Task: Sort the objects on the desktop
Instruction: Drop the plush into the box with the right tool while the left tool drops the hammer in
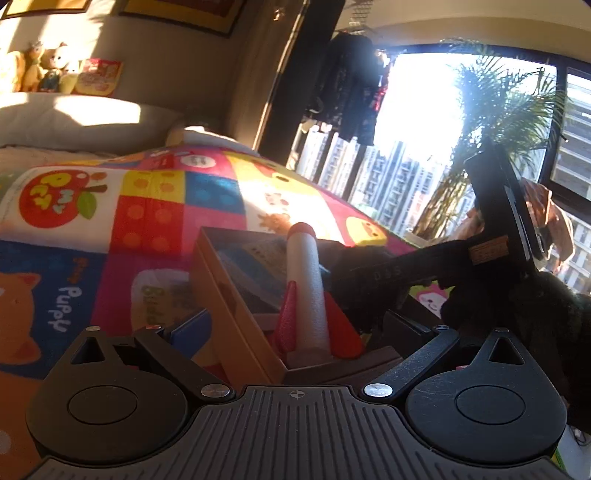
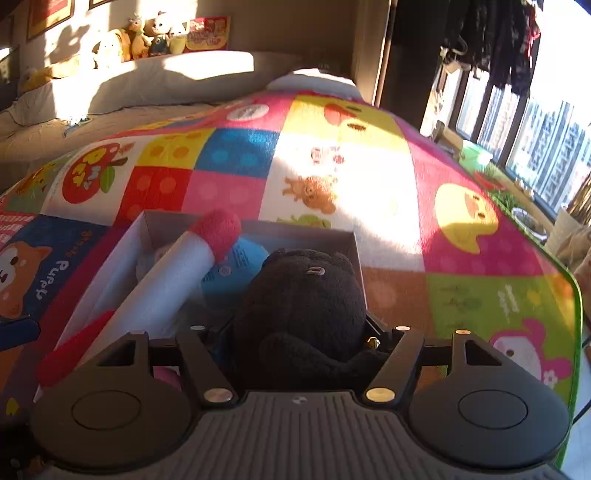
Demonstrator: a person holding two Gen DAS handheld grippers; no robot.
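Observation:
A white foam rocket with a red nose and red fins lies slanted in an open cardboard box on the play mat. My left gripper is open wide just in front of the rocket's tail, and its pads do not touch the rocket. My right gripper is shut on a black plush toy and holds it over the box's right end. The rocket rests beside the plush, over a blue item inside the box. In the left wrist view the plush hangs at the box's right side.
A colourful patchwork play mat covers the surface around the box. A cushioned seat with several stuffed toys runs along the back wall. Windows, a palm and hanging clothes fill the right. A blue piece lies near my left finger.

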